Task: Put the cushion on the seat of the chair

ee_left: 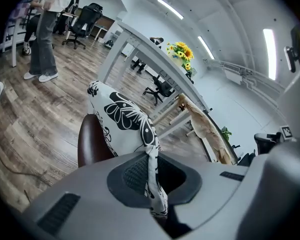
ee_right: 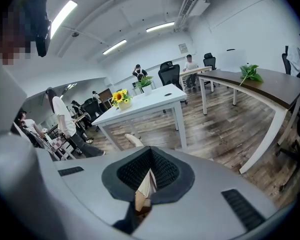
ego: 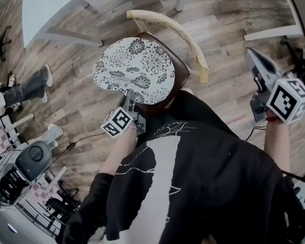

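The black-and-white floral cushion (ego: 134,70) lies over the chair's brown seat (ego: 180,72), in front of the curved pale wooden backrest (ego: 178,32). My left gripper (ego: 129,96) is at the cushion's near edge and shut on it. In the left gripper view the cushion (ee_left: 122,119) runs from the jaws (ee_left: 150,154) out over the seat (ee_left: 90,144), its hem pinched between the pads. My right gripper (ego: 250,54) hangs to the right of the chair over the floor, shut and holding nothing. In the right gripper view its jaws (ee_right: 149,171) meet, with a strip of pale wood behind the slit.
A white table (ego: 51,9) stands beyond the chair at the upper left. A person's legs (ego: 28,88) are at the left. A grey machine (ego: 20,172) and a floor cable (ego: 81,139) lie at the lower left. A dark desk (ee_right: 260,81) is at the right.
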The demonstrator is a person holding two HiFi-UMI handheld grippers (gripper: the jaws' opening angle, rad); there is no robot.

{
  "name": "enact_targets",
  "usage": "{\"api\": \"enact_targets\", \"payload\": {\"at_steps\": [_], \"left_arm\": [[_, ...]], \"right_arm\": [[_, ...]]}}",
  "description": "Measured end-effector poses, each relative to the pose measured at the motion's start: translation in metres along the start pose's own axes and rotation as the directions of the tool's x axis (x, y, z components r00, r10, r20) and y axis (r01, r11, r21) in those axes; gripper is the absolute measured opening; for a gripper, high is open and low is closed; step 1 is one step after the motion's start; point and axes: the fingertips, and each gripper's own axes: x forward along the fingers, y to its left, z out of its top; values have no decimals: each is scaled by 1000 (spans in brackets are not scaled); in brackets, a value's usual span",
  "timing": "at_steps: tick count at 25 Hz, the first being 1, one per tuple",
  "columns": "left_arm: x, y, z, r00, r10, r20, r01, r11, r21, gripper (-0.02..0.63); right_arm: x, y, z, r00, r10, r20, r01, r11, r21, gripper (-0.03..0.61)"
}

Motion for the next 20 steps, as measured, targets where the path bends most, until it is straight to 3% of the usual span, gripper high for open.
{"api": "enact_targets", "payload": {"at_steps": [20], "left_arm": [[-5, 57, -36, 986, 150, -68, -153, 988, -32, 21]], "right_arm": [[40, 14, -9, 995, 46, -83, -51, 997, -57, 15]]}}
